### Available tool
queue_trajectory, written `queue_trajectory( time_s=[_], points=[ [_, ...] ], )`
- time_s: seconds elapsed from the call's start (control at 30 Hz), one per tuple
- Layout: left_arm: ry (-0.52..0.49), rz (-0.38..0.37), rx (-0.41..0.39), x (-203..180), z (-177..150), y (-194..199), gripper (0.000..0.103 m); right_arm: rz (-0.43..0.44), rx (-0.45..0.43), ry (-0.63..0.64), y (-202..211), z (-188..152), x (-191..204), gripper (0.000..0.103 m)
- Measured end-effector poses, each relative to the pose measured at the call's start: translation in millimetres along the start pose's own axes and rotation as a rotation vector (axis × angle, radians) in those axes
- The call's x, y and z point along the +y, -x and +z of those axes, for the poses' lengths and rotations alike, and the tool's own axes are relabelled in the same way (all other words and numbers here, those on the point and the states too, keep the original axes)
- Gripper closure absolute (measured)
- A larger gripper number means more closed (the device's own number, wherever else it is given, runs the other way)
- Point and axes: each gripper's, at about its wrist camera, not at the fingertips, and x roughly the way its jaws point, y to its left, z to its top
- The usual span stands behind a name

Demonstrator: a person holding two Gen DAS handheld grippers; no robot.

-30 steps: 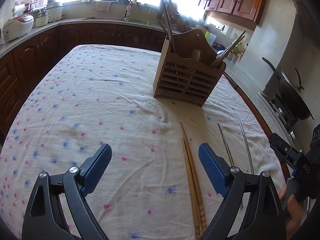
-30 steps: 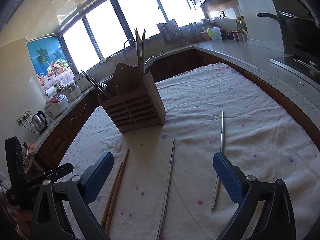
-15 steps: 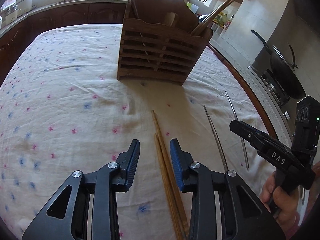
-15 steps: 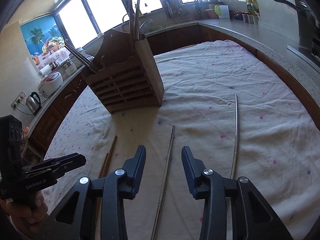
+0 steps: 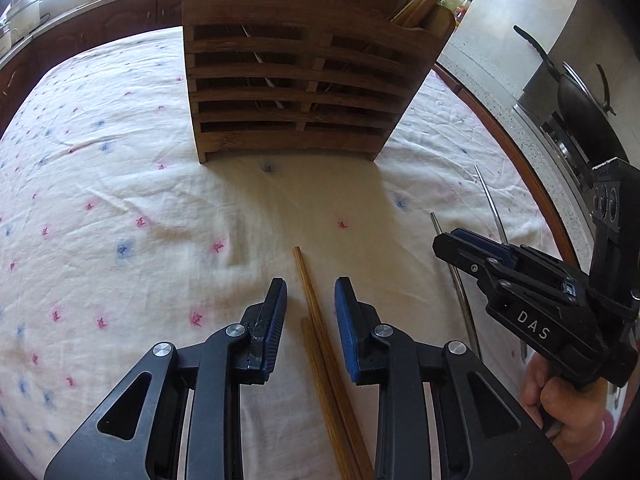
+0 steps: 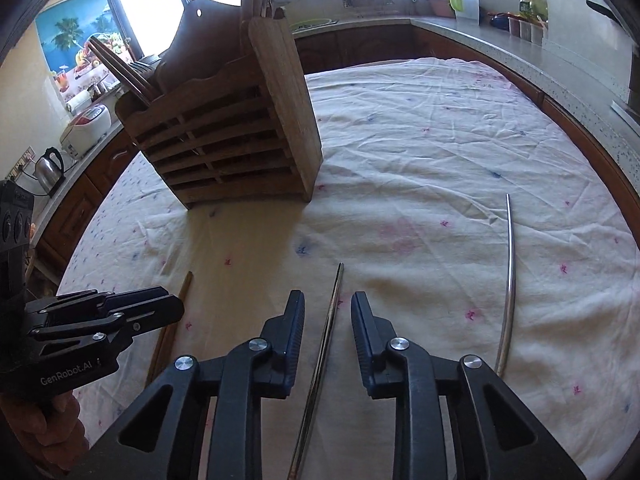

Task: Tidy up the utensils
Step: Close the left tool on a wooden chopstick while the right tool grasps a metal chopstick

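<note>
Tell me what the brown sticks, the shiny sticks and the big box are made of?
Brown chopsticks: likely wood or bamboo, matte, grainy. Shiny chopsticks: probably steel, mirror-like glints. Utensil holder: slatted wood or bamboo, worn brown.

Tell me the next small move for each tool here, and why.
Probably close both tools. The left tool already straddles the wooden chopsticks lying on the tablecloth, and the right tool straddles one metal chopstick; each still shows a gap either side. A second metal chopstick lies off to the right, outside the tool. The wooden holder stands just ahead.
</note>
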Motion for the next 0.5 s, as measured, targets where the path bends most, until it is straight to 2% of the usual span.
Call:
queue_trajectory(
  time_s=[0.2, 0.4, 0.5],
  points=[
    [-0.056, 0.048, 0.000, -11, 7, -8, 0.082, -0.055, -0.014, 0.073, -10, 3, 7, 0.085],
    [-0.114, 0.132, -0.023, -23, 7, -13, 0.095, -0.084, -0.016, 0.099, -11, 3, 10, 0.093],
    [-0.113, 0.138, -0.030, -26, 8, -14, 0.096, -0.085, -0.019, 0.097, -11, 3, 11, 0.096]
  ],
)
